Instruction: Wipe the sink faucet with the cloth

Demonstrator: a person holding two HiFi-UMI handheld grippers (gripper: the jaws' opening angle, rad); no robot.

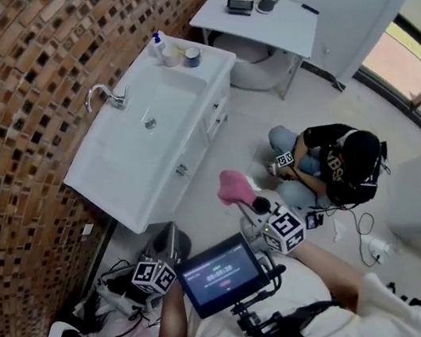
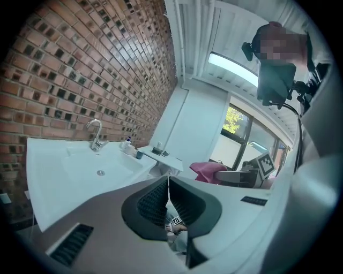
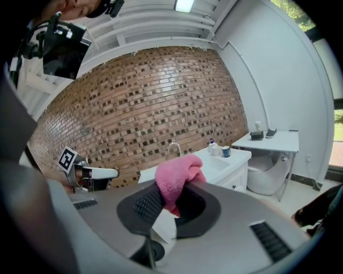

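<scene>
The chrome faucet (image 1: 105, 94) stands at the back of the white sink (image 1: 130, 149), against the brick wall, well away from both grippers. My right gripper (image 1: 247, 202) is shut on a pink cloth (image 1: 235, 187), held above the floor in front of the vanity. In the right gripper view the cloth (image 3: 177, 179) bulges out between the jaws of the gripper (image 3: 171, 196), with the faucet (image 3: 174, 147) far behind it. My left gripper (image 2: 169, 185) is shut with nothing in it. From it the faucet (image 2: 95, 134) shows far off to the left.
Bottles (image 1: 164, 49) and a blue cup (image 1: 192, 56) stand on the vanity's far end. A white table (image 1: 256, 15) and a toilet (image 1: 254, 65) lie beyond. A person (image 1: 341, 167) crouches on the floor to the right. Cables and gear (image 1: 112, 295) lie at lower left.
</scene>
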